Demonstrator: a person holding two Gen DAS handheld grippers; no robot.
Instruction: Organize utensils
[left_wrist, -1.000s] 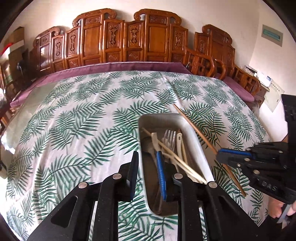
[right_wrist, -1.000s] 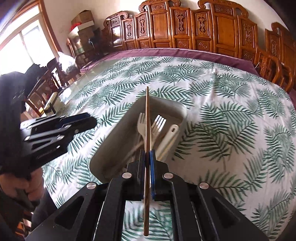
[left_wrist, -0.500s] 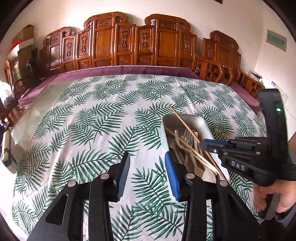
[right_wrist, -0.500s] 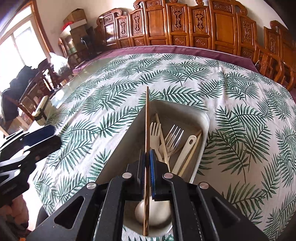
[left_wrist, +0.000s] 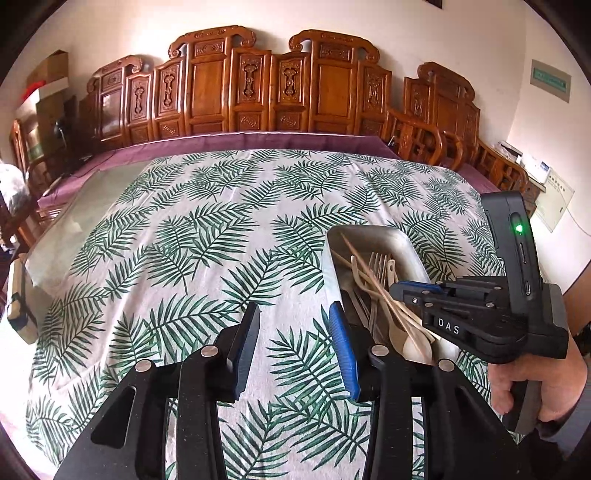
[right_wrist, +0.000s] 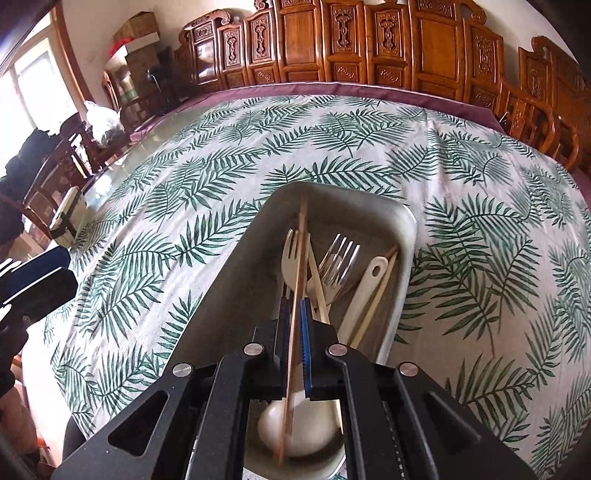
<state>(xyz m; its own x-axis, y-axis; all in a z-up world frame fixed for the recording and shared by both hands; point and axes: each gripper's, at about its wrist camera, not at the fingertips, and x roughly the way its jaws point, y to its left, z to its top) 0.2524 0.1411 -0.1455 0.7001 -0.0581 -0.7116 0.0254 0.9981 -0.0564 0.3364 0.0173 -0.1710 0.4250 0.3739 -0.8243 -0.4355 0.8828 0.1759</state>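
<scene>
A grey metal tray (right_wrist: 408, 225) lies on the palm-leaf tablecloth. Inside are a cream plastic fork (right_wrist: 290, 254), a metal fork (right_wrist: 338, 258), a cream spoon (right_wrist: 369, 284) and pale chopsticks (right_wrist: 376, 295). My right gripper (right_wrist: 295, 306) is shut on a brown chopstick (right_wrist: 303, 214), which points along the tray just above the utensils. In the left wrist view the right gripper (left_wrist: 406, 288) hangs over the tray (left_wrist: 369, 232). My left gripper (left_wrist: 293, 325) stands open over bare cloth, just left of the tray, with nothing between its fingers.
Carved wooden chairs (left_wrist: 258, 85) line the far side of the table. A purple cloth border (left_wrist: 240, 142) and bare glass (left_wrist: 85, 206) show beyond the leaf cloth. A small boxed item (left_wrist: 16, 306) sits at the table's left edge. A hand (left_wrist: 535, 387) holds the right gripper.
My left gripper slid left off the tray and its jaws widened. My right gripper came down over the tray with the brown chopstick still clamped.
</scene>
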